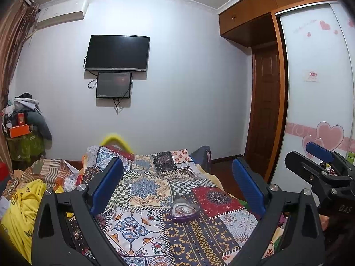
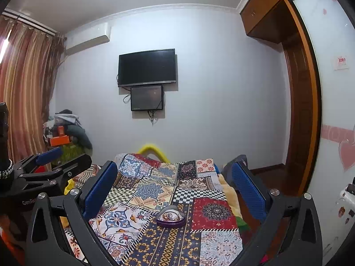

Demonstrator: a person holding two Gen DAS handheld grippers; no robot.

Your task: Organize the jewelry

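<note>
A purple heart-shaped jewelry box [image 1: 185,210] with a clear lid sits on the patchwork bedspread [image 1: 155,190]; tangled jewelry shows through the lid. In the right wrist view the same box [image 2: 170,217] lies ahead, between the fingers and lower down. My left gripper [image 1: 177,188] is open, its blue pads wide apart, held above the bed short of the box. My right gripper [image 2: 174,188] is open too, nothing between its pads. Each gripper shows in the other's view: the right one [image 1: 319,155] at the right edge, the left one [image 2: 51,155] at the left.
The bed runs toward a white wall with a television [image 1: 117,53] and a smaller screen [image 1: 113,85]. Crumpled yellow and striped bedding [image 1: 26,199] lies left. A pile of clothes and boxes [image 1: 24,119] stands by the curtain. A wardrobe [image 1: 317,88] with heart decals and a wooden door [image 1: 265,119] are right.
</note>
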